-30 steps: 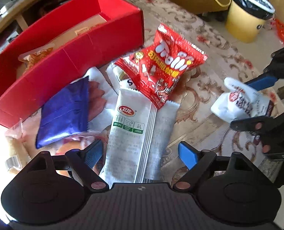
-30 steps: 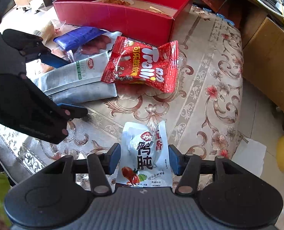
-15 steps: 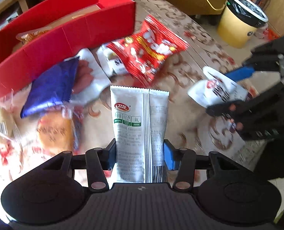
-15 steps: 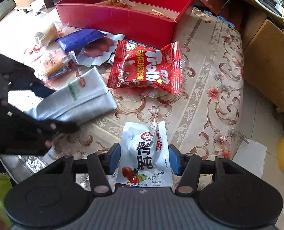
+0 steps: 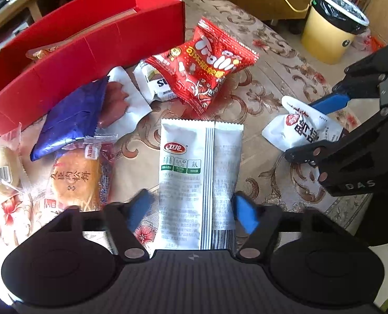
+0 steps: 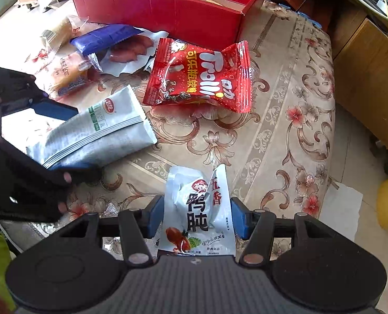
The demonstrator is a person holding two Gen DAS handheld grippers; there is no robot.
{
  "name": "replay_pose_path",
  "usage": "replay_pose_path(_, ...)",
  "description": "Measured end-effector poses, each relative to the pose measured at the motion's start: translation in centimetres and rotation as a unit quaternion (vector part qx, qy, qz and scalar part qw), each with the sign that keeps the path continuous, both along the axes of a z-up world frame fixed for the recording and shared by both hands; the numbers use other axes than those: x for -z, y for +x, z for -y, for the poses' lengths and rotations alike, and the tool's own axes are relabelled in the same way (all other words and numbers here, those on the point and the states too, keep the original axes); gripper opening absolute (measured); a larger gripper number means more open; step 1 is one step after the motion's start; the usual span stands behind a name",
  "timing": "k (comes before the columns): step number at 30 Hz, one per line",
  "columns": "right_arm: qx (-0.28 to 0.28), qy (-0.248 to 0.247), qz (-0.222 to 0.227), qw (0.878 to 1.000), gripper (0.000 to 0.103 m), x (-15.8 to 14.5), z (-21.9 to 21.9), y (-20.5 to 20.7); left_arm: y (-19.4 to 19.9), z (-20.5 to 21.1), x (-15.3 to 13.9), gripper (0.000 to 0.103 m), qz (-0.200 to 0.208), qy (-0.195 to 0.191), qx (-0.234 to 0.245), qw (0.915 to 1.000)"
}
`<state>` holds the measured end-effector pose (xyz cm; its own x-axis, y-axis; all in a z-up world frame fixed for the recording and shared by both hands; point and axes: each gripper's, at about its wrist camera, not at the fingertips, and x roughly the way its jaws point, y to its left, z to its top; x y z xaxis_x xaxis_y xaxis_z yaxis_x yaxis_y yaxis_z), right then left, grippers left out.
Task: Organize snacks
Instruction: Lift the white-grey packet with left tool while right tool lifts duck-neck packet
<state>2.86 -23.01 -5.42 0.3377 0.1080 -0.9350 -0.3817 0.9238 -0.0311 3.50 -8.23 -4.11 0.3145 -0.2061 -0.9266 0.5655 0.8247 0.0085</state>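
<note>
Left wrist view: left gripper point(image 5: 192, 213) spread wider than half a second ago, pads blurred, clear gap down one side of the white packet point(image 5: 194, 162). Looks let go, with the packet flat on the bench point(image 5: 272, 83), well short of the red box point(image 5: 89, 44). Probably means a regrip.

Right wrist view: right gripper point(image 6: 196, 216) clamped on the duck pouch point(image 6: 194, 191), same as before, far from the box. Neither one boxed yet.
</note>
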Motion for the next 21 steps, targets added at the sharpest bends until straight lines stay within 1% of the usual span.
replay_pose_path(1, -0.001, -0.003, 0.001, 1.0, 0.051, 0.0, -0.1, -0.1, 0.0, -0.1, -0.2, 0.059, 0.001, -0.001, -0.005, 1.0)
replay_pose_path(5, 0.005, -0.008, 0.008, 1.0, 0.05, -0.2, -0.5, -0.8, -0.1, -0.7, -0.4, 0.052, -0.004, -0.016, -0.018, 0.9997)
replay_pose_path(8, 0.005, -0.004, 0.013, 1.0, 0.05, -0.4, -1.0, -1.4, -0.5, -1.0, -0.7, 0.05, -0.004, -0.024, -0.023, 0.9994)
replay_pose_path(15, 0.017, 0.018, 0.028, 0.999, 0.05, -1.5, -1.7, -1.7, -1.3, -2.7, -2.4, 0.049, 0.008, -0.047, -0.042, 0.998)
replay_pose_path(21, 0.029, 0.026, 0.039, 0.998, 0.05, -2.4, -2.1, -1.3, -1.3, -3.0, -3.4, 0.049, 0.019, -0.059, -0.055, 0.9966)
